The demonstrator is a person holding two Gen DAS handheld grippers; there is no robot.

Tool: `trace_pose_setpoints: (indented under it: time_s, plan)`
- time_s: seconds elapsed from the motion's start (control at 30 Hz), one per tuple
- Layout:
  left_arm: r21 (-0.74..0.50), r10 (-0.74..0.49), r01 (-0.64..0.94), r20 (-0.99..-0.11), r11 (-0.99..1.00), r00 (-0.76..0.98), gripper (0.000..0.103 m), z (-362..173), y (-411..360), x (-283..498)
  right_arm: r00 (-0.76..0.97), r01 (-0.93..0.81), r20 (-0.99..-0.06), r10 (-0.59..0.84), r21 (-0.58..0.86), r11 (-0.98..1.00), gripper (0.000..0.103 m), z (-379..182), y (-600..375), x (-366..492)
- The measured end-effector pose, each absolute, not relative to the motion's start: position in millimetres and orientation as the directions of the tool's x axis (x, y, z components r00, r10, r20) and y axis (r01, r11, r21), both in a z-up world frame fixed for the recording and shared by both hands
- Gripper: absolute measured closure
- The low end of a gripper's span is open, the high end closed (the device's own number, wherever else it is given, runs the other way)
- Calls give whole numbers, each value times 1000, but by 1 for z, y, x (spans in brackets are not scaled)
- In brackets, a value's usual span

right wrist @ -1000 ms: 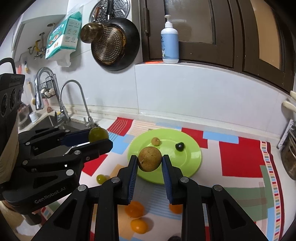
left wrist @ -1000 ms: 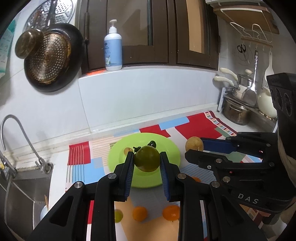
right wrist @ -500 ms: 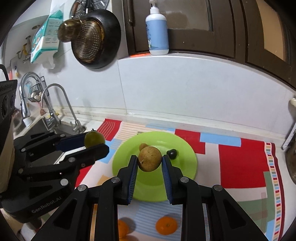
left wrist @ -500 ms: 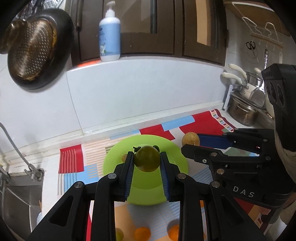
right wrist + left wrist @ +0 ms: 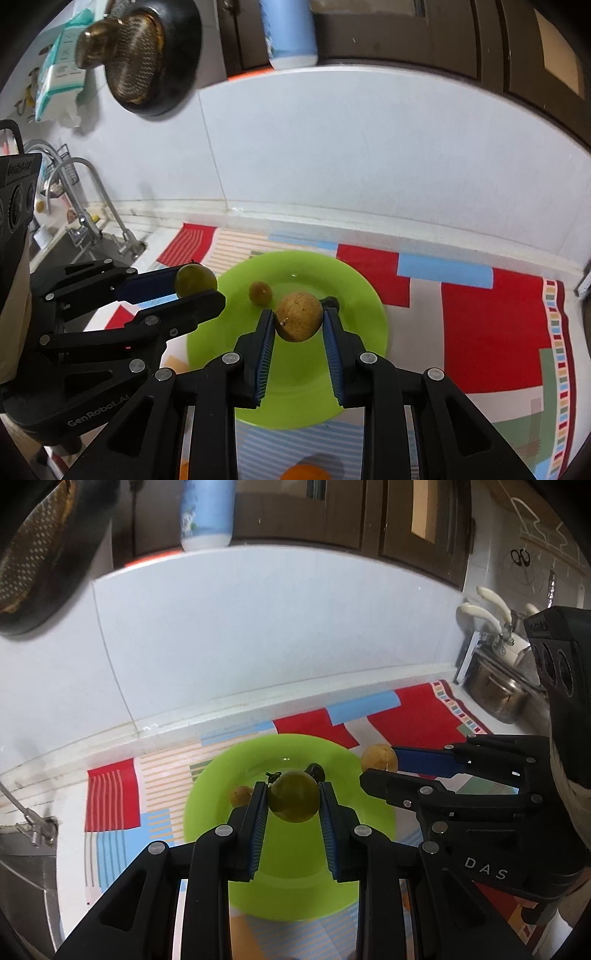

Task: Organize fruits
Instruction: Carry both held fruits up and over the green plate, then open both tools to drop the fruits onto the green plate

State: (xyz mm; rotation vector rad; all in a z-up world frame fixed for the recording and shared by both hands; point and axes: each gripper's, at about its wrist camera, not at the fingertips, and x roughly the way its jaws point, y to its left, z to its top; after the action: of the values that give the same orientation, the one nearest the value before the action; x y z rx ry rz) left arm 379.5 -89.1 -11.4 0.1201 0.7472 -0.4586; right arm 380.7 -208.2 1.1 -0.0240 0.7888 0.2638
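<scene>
Both grippers tilt downward side by side over a green plate (image 5: pixel 207 805) on the counter. The left gripper (image 5: pixel 291 801) has its jaws clenched on a green fruit (image 5: pixel 293 800); the right gripper (image 5: pixel 299 321) grasps a brown fruit (image 5: pixel 299 316). Two small fruits lie on the plate's far side.

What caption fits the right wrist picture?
Right gripper carries a brown fruit over the green plate.

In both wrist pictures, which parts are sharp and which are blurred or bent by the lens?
Left wrist view: the green fruit in the left gripper is sharp; the bottle is smeared, the wall tiles curve. Right wrist view: the brown fruit in the right gripper is sharp; the pan is blurred; a glare spot lies on the green plate.
</scene>
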Motion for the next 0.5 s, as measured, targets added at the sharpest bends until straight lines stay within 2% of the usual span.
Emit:
trace_pose_setpoints:
  time_s: [0.5]
  plan:
    - [-53, -340, 466, -757, 883, 559, 75, -55, -105, 418, 588, -221, -777, 223, 110, 969, 75, -50, -221, 419]
